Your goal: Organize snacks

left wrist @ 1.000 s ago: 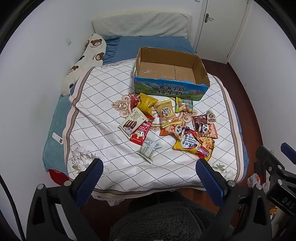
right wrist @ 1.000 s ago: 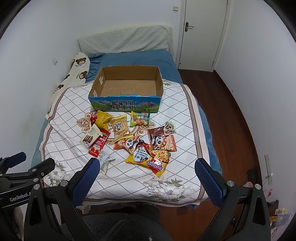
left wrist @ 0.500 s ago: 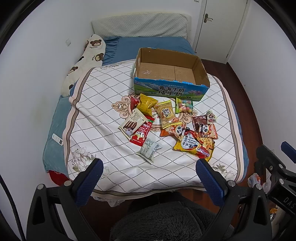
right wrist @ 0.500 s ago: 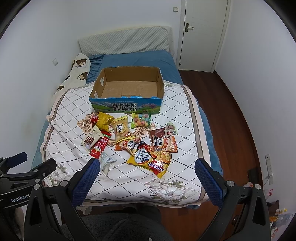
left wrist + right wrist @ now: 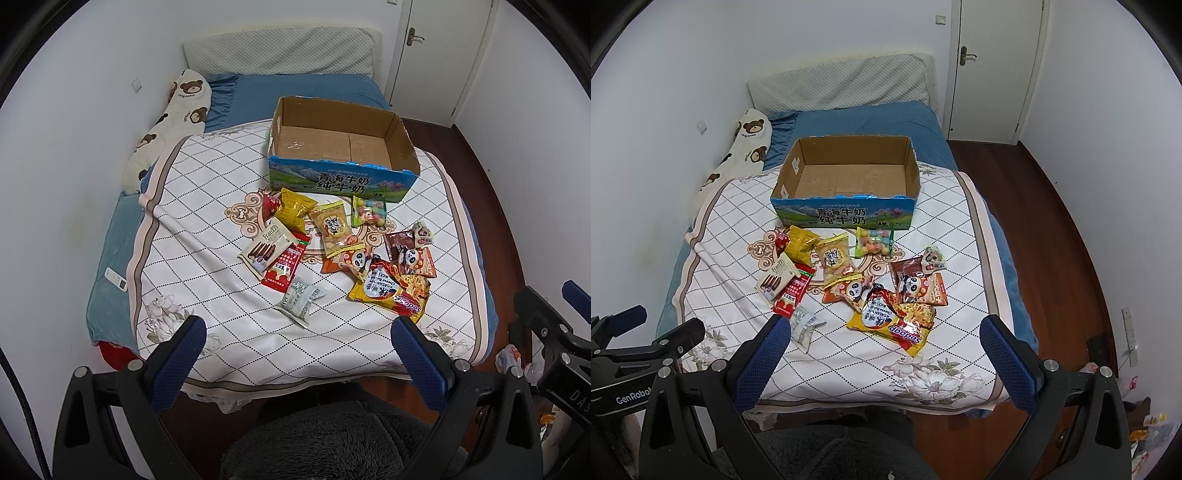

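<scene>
Left wrist view has the left gripper (image 5: pixel 295 363) hanging off the foot of the bed (image 5: pixel 207 229), jaws wide apart, nothing in them. Right gripper (image 5: pixel 884 360) is the same: spread and empty. Snacks (image 5: pixel 332 251) sit in a loose pile mid-bed, straight ahead of both tools, with the empty box (image 5: pixel 343 155) just past them. Closest piece looks like the white packet (image 5: pixel 301 301), lying slightly left of the pile, long axis running diagonally away toward the right. My guess is the left gripper is nearer it, while the noodle pack (image 5: pixel 895 319) sits more in front of the right one.
</scene>
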A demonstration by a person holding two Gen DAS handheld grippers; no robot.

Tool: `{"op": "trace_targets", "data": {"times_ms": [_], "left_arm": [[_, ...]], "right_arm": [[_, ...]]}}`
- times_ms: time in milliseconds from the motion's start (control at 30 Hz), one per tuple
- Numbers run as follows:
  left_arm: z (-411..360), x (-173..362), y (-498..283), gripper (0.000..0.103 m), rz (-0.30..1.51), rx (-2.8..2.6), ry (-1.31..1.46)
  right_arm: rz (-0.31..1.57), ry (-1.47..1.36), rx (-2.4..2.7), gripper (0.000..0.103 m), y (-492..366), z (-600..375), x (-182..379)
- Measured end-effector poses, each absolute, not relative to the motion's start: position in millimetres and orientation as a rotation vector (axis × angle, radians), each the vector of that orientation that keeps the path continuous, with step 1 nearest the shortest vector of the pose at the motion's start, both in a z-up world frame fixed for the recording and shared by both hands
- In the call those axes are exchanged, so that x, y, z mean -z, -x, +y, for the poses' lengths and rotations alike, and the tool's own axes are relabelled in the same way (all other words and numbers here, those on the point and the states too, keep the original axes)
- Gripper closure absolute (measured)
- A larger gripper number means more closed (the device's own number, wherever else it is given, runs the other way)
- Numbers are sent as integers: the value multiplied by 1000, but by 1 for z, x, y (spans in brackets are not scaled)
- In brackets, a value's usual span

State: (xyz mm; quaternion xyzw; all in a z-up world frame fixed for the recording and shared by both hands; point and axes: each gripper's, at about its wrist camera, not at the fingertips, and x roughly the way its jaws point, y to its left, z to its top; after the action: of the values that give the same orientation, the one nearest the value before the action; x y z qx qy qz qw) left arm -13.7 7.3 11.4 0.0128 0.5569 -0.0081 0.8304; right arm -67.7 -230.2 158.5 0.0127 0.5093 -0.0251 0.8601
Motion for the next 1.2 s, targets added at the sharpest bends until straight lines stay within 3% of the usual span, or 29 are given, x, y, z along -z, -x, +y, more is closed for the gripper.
{"op": "trace_targets", "data": {"times_ms": [833, 1200], "left_arm": [[11, -3, 11, 1, 1176, 13, -35], [41, 98, -45, 1, 1282, -120, -141]], "right_arm": [[1071, -43, 54, 0, 69, -233, -153], [1280, -101, 63, 0, 18, -264, -35]]}}
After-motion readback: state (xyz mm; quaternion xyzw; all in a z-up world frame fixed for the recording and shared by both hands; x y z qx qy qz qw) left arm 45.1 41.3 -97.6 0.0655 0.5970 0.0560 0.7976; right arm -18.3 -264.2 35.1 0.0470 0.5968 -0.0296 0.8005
